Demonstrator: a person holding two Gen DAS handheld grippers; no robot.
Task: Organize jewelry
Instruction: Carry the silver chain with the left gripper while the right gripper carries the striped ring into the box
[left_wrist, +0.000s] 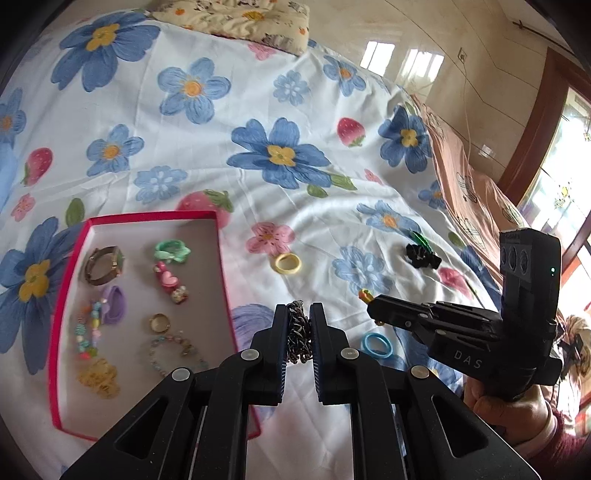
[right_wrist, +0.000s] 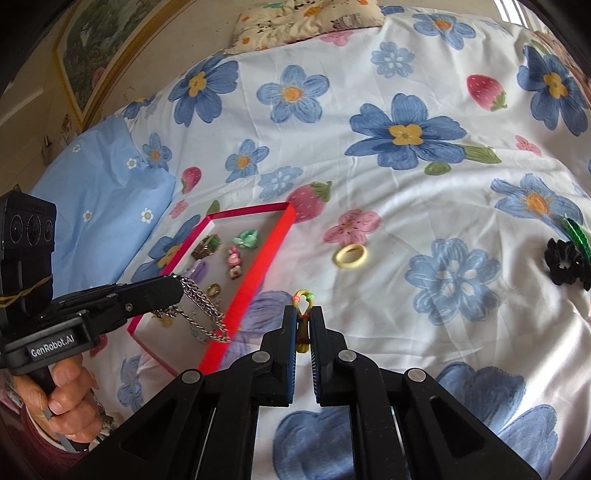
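My left gripper (left_wrist: 300, 310) is shut on a silver chain bracelet (left_wrist: 297, 339), held above the bed beside the right wall of a red jewelry box (left_wrist: 151, 217). In the right wrist view the chain (right_wrist: 205, 315) dangles from the left gripper (right_wrist: 179, 285) over the box's near corner. My right gripper (right_wrist: 303, 310) is shut on a small yellow-green loop ornament (right_wrist: 303, 346) and hovers over the bedspread to the right of the box (right_wrist: 255, 273). The box holds several pieces: a watch (left_wrist: 105, 265), a green bow (left_wrist: 171, 251), a gold ring (left_wrist: 159, 322) and beaded strands.
On the flowered bedspread lie a yellow ring (left_wrist: 286, 263), a blue ring (left_wrist: 377, 345), a black scrunchie (right_wrist: 565, 264) and a green clip (right_wrist: 576, 232). A pillow (left_wrist: 236, 18) sits at the far end. A hand (right_wrist: 66, 402) grips the left handle.
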